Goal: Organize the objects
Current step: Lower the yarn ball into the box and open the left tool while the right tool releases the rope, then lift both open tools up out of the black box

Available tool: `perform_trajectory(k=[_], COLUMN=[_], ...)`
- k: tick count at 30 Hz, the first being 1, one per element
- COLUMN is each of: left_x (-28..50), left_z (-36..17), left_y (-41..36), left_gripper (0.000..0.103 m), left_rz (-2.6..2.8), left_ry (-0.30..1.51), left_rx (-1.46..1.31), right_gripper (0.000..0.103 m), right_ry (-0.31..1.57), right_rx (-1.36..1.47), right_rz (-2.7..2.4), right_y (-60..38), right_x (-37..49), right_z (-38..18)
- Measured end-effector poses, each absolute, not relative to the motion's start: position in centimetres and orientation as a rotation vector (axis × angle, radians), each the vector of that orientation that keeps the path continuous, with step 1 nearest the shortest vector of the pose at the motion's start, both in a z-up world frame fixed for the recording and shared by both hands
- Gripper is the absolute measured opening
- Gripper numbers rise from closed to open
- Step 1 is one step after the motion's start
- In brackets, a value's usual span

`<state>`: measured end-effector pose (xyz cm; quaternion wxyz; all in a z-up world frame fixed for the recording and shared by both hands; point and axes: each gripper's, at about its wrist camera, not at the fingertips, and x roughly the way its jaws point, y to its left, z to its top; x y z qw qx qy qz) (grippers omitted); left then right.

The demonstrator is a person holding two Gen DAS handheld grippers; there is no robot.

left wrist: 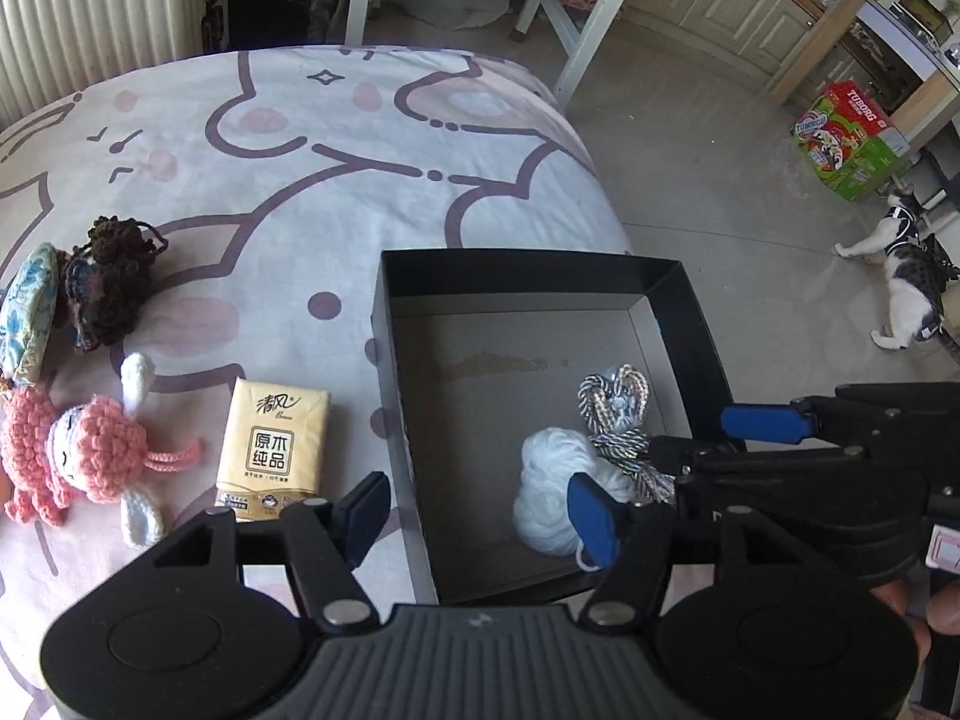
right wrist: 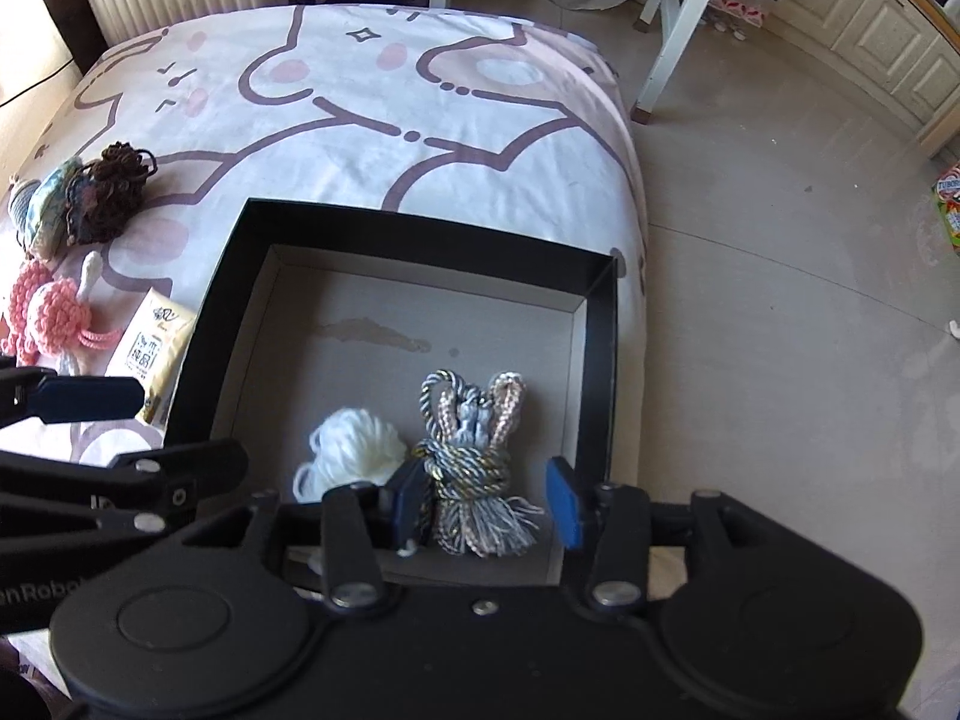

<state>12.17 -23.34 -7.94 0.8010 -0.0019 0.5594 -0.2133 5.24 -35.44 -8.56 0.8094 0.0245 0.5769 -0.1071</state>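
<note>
A black open box (left wrist: 384,324) (right wrist: 204,324) sits on the bed and holds a white yarn ball (left wrist: 549,480) (right wrist: 354,450) and a knotted grey-pink cord bundle (left wrist: 618,414) (right wrist: 474,462). My left gripper (left wrist: 480,510) is open and empty, straddling the box's left wall. My right gripper (right wrist: 489,501) is open above the cord bundle, its jaws on either side of it and apart from it; it also shows in the left wrist view (left wrist: 678,456). A tissue pack (left wrist: 273,444) (right wrist: 159,348), a pink crochet doll (left wrist: 78,456) (right wrist: 51,312), a brown yarn bundle (left wrist: 111,288) (right wrist: 111,192) and a blue patterned pouch (left wrist: 27,312) (right wrist: 48,210) lie left of the box.
The bedsheet (left wrist: 336,138) (right wrist: 384,96) has a cartoon print. The bed edge drops to the floor on the right. A cat (left wrist: 906,282), a green Tuborg carton (left wrist: 852,138), white table legs (left wrist: 588,30) and a radiator (left wrist: 90,12) stand beyond.
</note>
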Motion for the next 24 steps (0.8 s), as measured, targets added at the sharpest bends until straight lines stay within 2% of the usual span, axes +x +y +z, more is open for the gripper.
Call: perform_trajectory(k=[10,24], left_x=[11.7,11.3], left_z=[-7.2,-5.8], left_y=[-22.8,-21.0], left_gripper=[0.065,0.065], left_rz=[-0.468,-0.458], left_ry=[1.193,1.170], left_rx=[-0.003,-0.019], right_gripper=[0.046,0.054], right_ry=[1.204,1.131], right_rx=[0.053,0.111], right_rz=[-0.223,-0.261], right_y=[-35.0,-35.4], right_x=[4.6,2.7], right_z=[-7.2,-4.1])
